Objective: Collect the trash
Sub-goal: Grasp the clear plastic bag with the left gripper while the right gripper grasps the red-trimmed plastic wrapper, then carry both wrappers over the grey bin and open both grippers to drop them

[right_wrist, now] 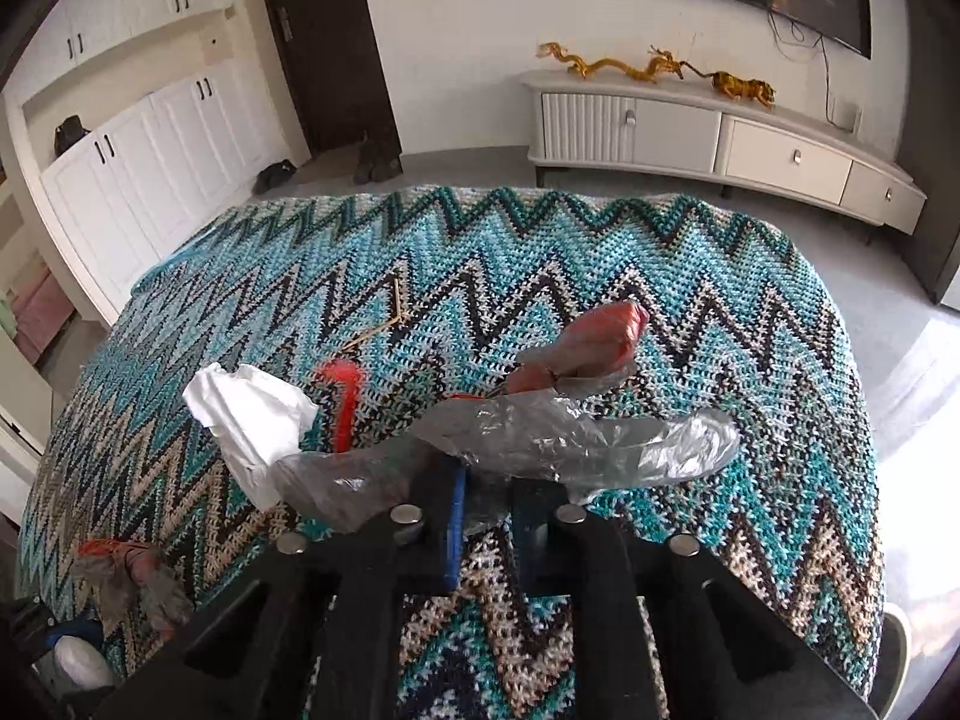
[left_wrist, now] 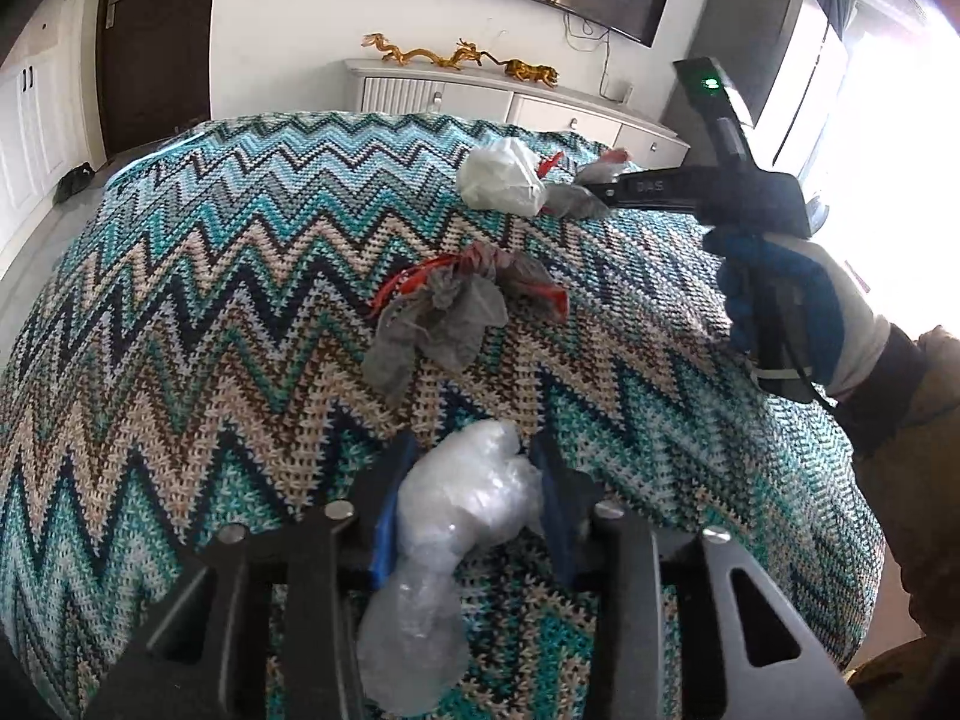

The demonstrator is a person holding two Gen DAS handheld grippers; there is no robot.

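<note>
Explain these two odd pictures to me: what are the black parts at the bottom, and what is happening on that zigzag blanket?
No robot here: a person holds a two-finger gripper in each hand, each with a camera looking along its fingers, so there is one picture per hand. The left gripper is closed on a wad of clear plastic wrap. The right gripper is shut on a grey plastic bag, and the gloved hand holding it shows in the left picture. Still lying on the zigzag blanket: a white crumpled bag and a grey and red bag bundle.
</note>
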